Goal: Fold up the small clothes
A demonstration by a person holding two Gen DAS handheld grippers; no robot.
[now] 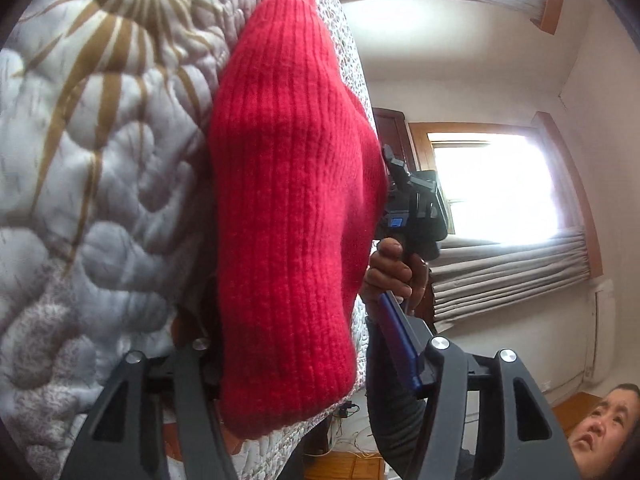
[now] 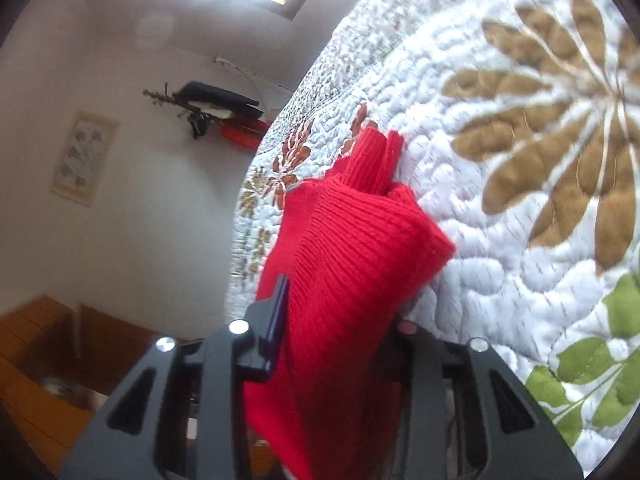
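A red ribbed knit garment (image 1: 288, 184) lies bunched on the white quilted bedspread (image 1: 100, 184). In the left wrist view it fills the space in front of my left gripper (image 1: 296, 312). It covers the left finger, and a strip of quilt shows between the cloth and the blue right finger (image 1: 396, 332), so the jaws stand apart. In the right wrist view the folded red garment (image 2: 360, 232) runs down between the fingers of my right gripper (image 2: 344, 300). It presses against the blue left finger (image 2: 278, 312) and hides the other one.
A hand (image 1: 390, 272) holds the right gripper's handle just past the garment. The quilt (image 2: 520, 140) has brown and green flower patterns. Windows with curtains (image 1: 500, 272), a wall picture (image 2: 84, 156), a wooden floor and a person's head (image 1: 600, 424) are beyond the bed edge.
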